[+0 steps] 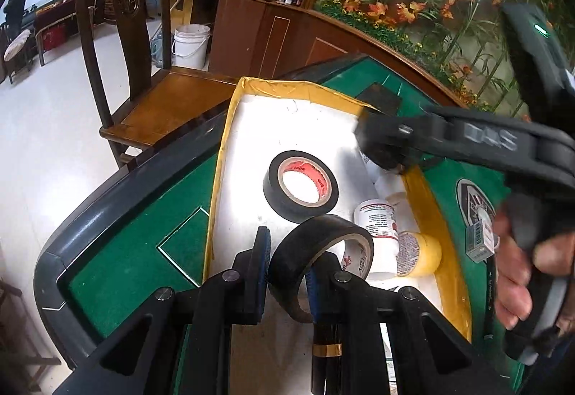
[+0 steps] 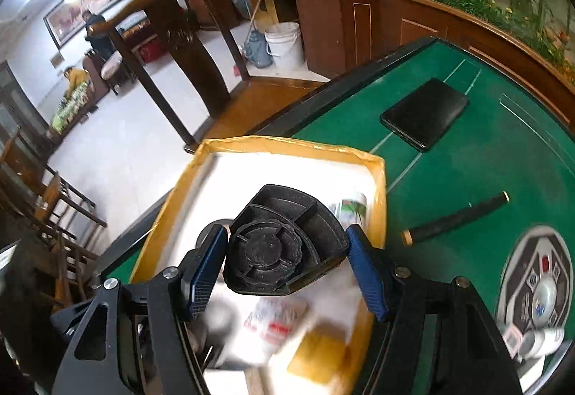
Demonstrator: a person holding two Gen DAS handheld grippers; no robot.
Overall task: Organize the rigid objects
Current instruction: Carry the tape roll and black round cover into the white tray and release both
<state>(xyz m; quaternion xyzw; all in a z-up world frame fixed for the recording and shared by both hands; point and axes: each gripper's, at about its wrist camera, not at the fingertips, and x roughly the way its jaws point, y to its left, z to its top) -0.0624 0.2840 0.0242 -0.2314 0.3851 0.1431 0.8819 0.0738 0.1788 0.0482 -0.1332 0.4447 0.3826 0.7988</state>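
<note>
Motion blur smears the lower part of the right wrist view, so the items in the tray (image 2: 377, 179) under the right tongs (image 2: 287, 258) cannot be read there. The left tongs (image 1: 287, 262) are nearly closed, pinching the wall of a black tape roll (image 1: 320, 251) held upright over the tray's near end. The right tongs stand half open, gripping a black plastic holder (image 2: 284, 244) above the tray. Inside lie a second tape roll (image 1: 300, 190), white bottles (image 1: 377, 222) and a yellow roll (image 1: 424, 255) along the right wall. On the green bench (image 2: 467, 172), clear of the tray, rest a black phone (image 2: 424, 113) and a dark rod (image 2: 454, 217).
</note>
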